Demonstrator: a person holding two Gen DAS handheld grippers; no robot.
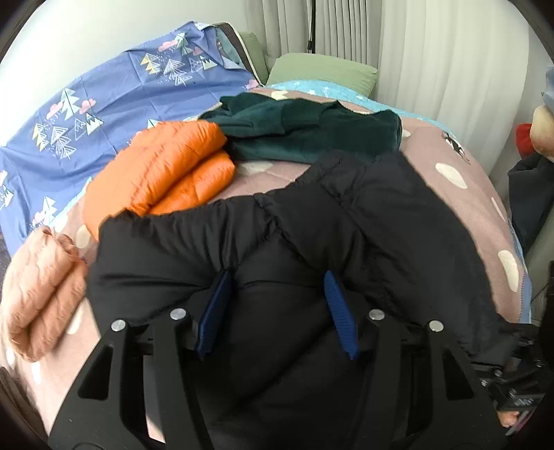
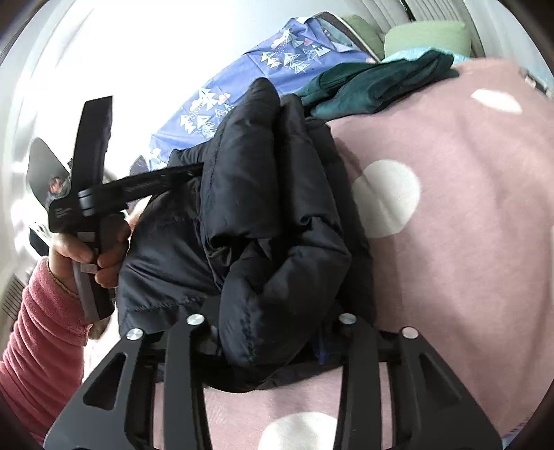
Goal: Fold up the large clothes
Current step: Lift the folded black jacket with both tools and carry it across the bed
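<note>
Ahead of our left gripper we see a bed covered by a pink blanket (image 1: 460,211) with white spots, a strip of turquoise bedding (image 1: 332,88) showing at its far end. Beyond that, two green pillows (image 1: 322,69) lean against pale pleated curtains (image 1: 446,59) that glow with soft daylight. To the left, a blue sheet (image 1: 79,114) printed with trees and mountains is draped up along a plain white wall (image 1: 114,27). From our right gripper, the same spotted blanket fills the right side, with the wall washed out bright at upper left.
</note>
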